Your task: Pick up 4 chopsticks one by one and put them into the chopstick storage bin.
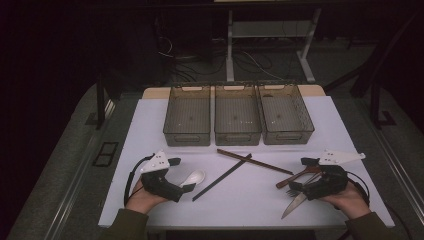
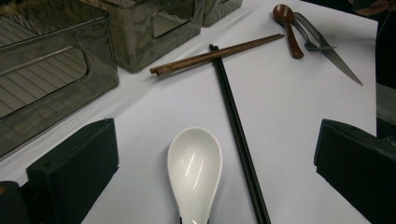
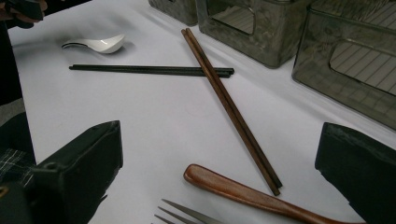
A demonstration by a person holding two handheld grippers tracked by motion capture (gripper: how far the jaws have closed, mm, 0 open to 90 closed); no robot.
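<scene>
A white table (image 1: 150, 130) holds three empty grey bins (image 1: 237, 120) along its far side. Nearer lie crossed brown chopsticks (image 1: 255, 161) and black chopsticks (image 1: 221, 178). The left gripper (image 1: 181, 175), jaws spread wide, frames a white spoon (image 2: 194, 170): likely ceramic, slick, breakable, best pinched at its narrow handle. The right gripper (image 1: 300, 174), also spread, hovers over a wooden spoon (image 3: 243, 193).

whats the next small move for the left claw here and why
Probably ease the left claw forward and down over the white spoon. Its jaws stand open with nothing held, and the spoon lies flat on the table between them, apart from the black chopsticks.
</scene>
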